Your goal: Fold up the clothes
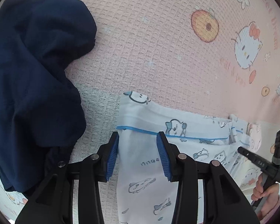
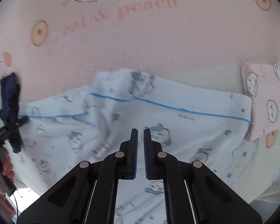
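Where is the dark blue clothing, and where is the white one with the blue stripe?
Navy garment (image 1: 33,71), left wrist view, middle of the crumpled heap.
White garment (image 2: 186,102), right wrist view, band above the blue stripe.

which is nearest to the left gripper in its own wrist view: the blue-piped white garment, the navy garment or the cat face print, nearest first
1. blue-piped white garment, between the left gripper's jaws
2. navy garment, left
3. cat face print, far upper right on the pink sheet
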A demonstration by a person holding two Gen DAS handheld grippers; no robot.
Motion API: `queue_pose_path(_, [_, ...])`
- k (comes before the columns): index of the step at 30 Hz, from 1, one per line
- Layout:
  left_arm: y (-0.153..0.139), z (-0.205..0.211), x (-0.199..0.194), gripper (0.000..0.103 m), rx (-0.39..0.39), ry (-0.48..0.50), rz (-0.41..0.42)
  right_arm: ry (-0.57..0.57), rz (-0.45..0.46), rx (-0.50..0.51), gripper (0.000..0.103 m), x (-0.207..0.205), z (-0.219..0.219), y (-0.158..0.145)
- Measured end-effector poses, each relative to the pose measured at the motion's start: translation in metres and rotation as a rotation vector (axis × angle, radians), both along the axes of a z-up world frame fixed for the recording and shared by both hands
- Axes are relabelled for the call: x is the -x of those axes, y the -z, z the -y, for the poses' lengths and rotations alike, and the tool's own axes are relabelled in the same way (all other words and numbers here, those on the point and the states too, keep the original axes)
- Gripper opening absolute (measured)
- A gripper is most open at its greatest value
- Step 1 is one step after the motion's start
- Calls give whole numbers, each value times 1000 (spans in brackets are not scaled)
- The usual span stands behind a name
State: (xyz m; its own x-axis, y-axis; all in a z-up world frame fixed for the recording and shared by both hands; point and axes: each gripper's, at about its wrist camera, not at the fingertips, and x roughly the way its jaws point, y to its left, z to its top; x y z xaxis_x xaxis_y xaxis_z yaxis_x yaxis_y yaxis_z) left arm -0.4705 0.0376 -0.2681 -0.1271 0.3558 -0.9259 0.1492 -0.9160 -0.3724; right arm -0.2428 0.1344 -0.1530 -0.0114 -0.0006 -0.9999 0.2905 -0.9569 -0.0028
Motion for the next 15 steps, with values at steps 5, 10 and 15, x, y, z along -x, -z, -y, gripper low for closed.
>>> queue_pose_path(5, [-9,8,-15,43,32,-68,-28,-62,15,232,21,-1,42,-12])
queue_pose_path(10, [-4,7,-20,43,39,-85,-10,-98,114,112,19,-17,78,46])
queue_pose_path(15, [-2,-7,-23,43,51,-22,-14,-141,84,18,8,-31,63,40])
